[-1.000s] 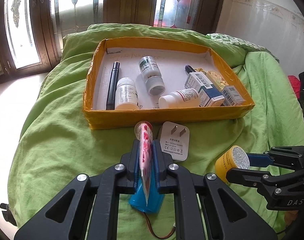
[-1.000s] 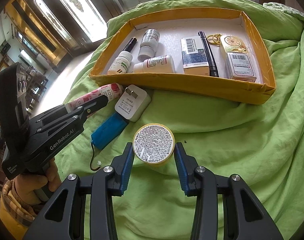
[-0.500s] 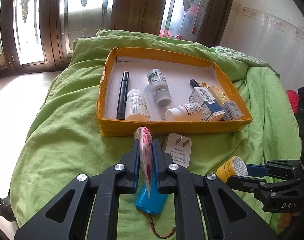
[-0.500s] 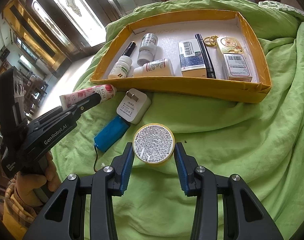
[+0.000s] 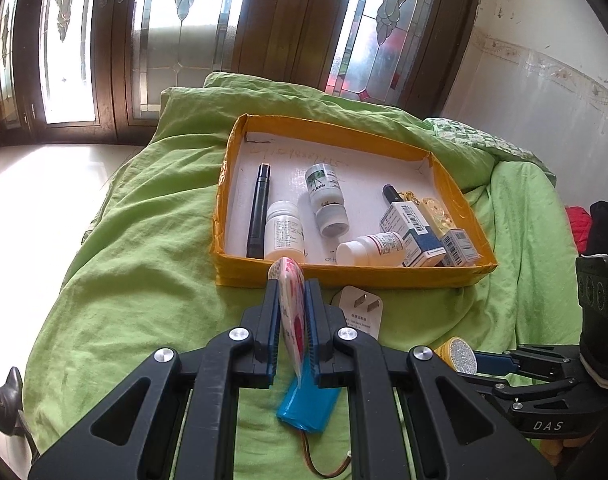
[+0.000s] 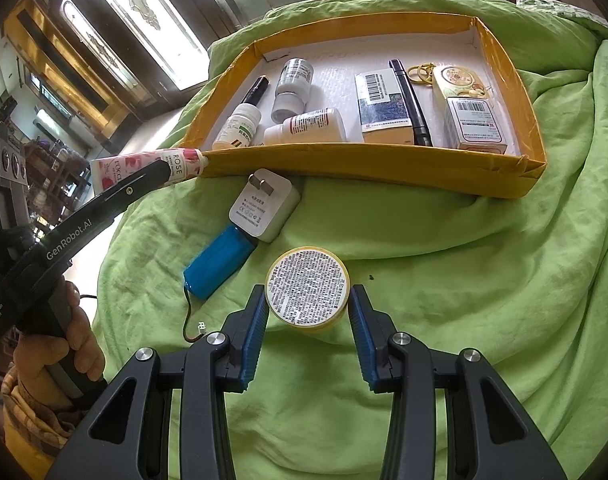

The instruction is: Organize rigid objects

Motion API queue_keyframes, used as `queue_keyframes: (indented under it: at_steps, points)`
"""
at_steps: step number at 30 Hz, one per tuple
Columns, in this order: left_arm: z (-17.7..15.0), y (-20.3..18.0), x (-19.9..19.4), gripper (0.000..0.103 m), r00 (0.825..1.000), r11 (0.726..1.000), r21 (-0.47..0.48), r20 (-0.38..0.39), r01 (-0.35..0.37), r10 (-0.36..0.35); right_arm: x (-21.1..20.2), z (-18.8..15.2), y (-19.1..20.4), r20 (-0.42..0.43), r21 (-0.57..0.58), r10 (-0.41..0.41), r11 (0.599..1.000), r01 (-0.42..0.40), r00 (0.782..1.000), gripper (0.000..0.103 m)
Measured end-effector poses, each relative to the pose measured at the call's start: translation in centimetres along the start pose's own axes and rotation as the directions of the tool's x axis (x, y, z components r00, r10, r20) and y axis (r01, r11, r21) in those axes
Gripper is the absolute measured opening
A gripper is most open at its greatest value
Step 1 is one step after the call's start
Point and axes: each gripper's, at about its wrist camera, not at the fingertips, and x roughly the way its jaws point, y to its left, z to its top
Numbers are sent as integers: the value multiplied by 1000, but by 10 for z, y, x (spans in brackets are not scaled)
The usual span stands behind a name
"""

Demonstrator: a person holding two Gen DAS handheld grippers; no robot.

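Two grippers work over a bed covered with a green sheet [image 6: 444, 280], where an orange tray [image 6: 368, 162] with a white floor lies near the windows. The left gripper [image 5: 291, 312] is clenched on a rose-printed tube [image 5: 291, 300], its blue pads pressing the flat body from both sides; in the right wrist view the tube [image 6: 151, 166] is in the air, with its round end just beside the front left corner of the tray. The right gripper [image 6: 308, 322] stands around a yellow round tin [image 6: 307, 294] with a printed label on its top; the blue pads are at the two sides of the tin, but it is not clear if they press it. On the sheet in front of the tray lie a white plug adapter [image 6: 263, 210] and, touching it, a blue battery pack [image 6: 217, 262] with thin wires. Inside the tray there are three white bottles, two black pens, small boxes with barcodes and a golden ornament [image 6: 456, 80]. A hand [image 6: 55, 356] in a checked sleeve holds the handle of the left gripper.
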Motion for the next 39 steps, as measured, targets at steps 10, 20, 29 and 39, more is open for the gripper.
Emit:
queue_keyframes:
  at_steps: [10, 20, 29, 39]
  points:
    - [0, 0, -1, 10, 1000, 1000, 0, -1, 2, -2, 0, 0, 0, 1, 0, -2, 1000, 2, 1000, 36]
    - [1, 0, -3, 9, 1000, 1000, -1, 7, 4, -4, 0, 0, 1, 2, 0, -2, 1000, 2, 1000, 36]
    - [1, 1, -4, 10, 1000, 1000, -2, 11, 8, -8, 0, 0, 0, 3, 4, -2, 1000, 2, 1000, 36]
    - [2, 3, -6, 10, 1000, 1000, -11, 18, 10, -10, -1, 1, 0, 5, 2, -1, 1000, 1, 1000, 36]
